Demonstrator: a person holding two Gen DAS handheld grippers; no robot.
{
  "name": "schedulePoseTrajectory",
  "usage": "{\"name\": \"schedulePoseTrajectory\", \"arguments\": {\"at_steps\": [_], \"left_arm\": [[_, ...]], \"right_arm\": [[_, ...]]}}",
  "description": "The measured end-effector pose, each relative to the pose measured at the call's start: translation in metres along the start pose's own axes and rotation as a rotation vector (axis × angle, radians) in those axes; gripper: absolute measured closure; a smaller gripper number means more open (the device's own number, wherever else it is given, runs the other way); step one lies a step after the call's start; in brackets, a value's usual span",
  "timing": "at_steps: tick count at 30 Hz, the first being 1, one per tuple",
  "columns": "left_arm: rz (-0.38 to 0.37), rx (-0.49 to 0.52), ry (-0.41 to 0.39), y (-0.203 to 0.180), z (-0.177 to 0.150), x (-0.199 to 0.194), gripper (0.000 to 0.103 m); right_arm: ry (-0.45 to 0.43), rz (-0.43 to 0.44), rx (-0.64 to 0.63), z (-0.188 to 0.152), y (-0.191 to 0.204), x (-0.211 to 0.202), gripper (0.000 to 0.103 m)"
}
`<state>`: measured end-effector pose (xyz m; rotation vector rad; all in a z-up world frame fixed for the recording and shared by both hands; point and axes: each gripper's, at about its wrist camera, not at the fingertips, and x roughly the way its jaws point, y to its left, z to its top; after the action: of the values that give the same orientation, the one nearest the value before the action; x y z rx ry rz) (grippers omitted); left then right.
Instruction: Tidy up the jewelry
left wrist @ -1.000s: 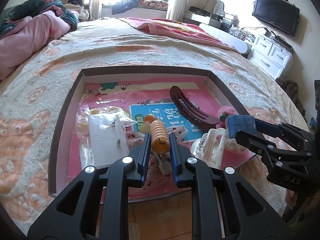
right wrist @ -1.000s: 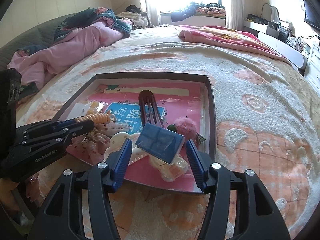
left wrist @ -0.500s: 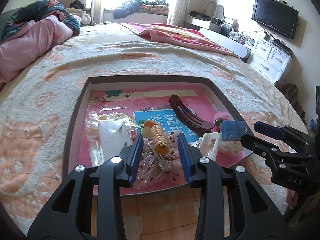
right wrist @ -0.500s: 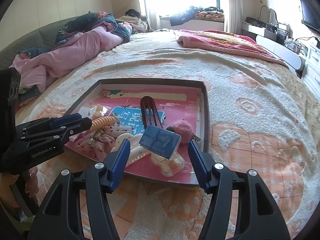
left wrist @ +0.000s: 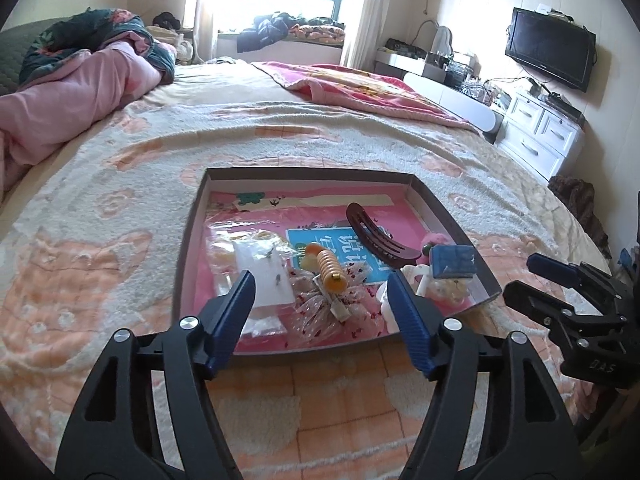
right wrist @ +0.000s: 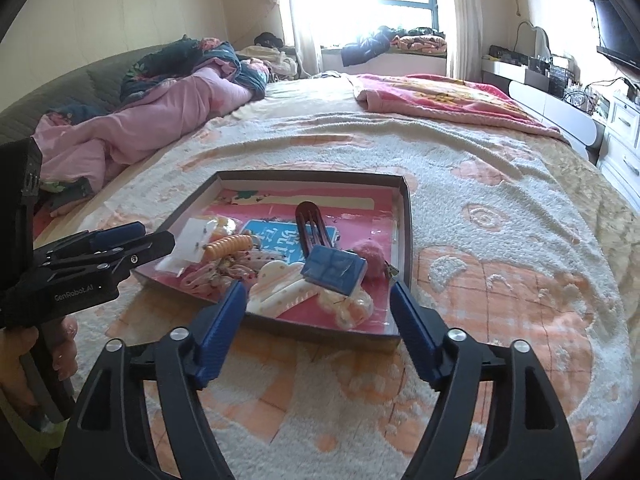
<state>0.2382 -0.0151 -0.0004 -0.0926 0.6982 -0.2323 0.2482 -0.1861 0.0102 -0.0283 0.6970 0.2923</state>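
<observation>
A shallow dark-rimmed tray (left wrist: 452,224) (right wrist: 406,220) lies on the bed. In it are an orange spiral hair tie (left wrist: 330,270) (right wrist: 226,245), a dark brown hair clip (left wrist: 376,240) (right wrist: 310,222), a small blue box (left wrist: 454,262) (right wrist: 334,269), a white hair claw (right wrist: 280,286), a pink pompom (right wrist: 370,254) and clear plastic bags (left wrist: 264,276). My left gripper (left wrist: 322,298) is open and empty above the tray's near edge. My right gripper (right wrist: 318,308) is open and empty, near the tray's front corner.
The tray sits on a cream and peach fleece blanket (left wrist: 120,208). Pink bedding (right wrist: 160,120) is heaped at the far left. A white dresser (left wrist: 540,128) and a wall TV (left wrist: 550,48) stand at the right. A hand (right wrist: 24,364) holds the left gripper.
My left gripper let go of the orange spiral hair tie, opened wide and drew back from the tray. My right gripper also pulled back. The hair tie now rests in the tray.
</observation>
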Motion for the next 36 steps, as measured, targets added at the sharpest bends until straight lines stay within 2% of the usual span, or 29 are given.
{"name": "schedulePoseTrajectory", "arguments": {"at_steps": [7,9,12,25,36], "left_arm": [[0.005,-0.017,-0.024,0.006,-0.009,-0.023,0.026],[0.002,-0.020,-0.029,0.006,-0.010,-0.027,0.019],[0.009,-0.022,-0.045,0.005,-0.013,-0.038,0.011],[0.004,0.012,-0.122,-0.006,-0.029,-0.077,0.011],[0.030,0.025,-0.121,-0.012,-0.061,-0.084,0.011]], "right_arm": [[-0.034,0.002,-0.012,-0.007,0.011,-0.024,0.012],[-0.055,0.000,-0.011,-0.009,0.014,-0.033,0.007],[-0.071,0.008,-0.002,-0.011,0.015,-0.042,0.006],[-0.104,0.002,0.023,-0.033,0.017,-0.066,0.006],[-0.156,-0.055,0.020,-0.058,0.020,-0.078,0.006]]}}
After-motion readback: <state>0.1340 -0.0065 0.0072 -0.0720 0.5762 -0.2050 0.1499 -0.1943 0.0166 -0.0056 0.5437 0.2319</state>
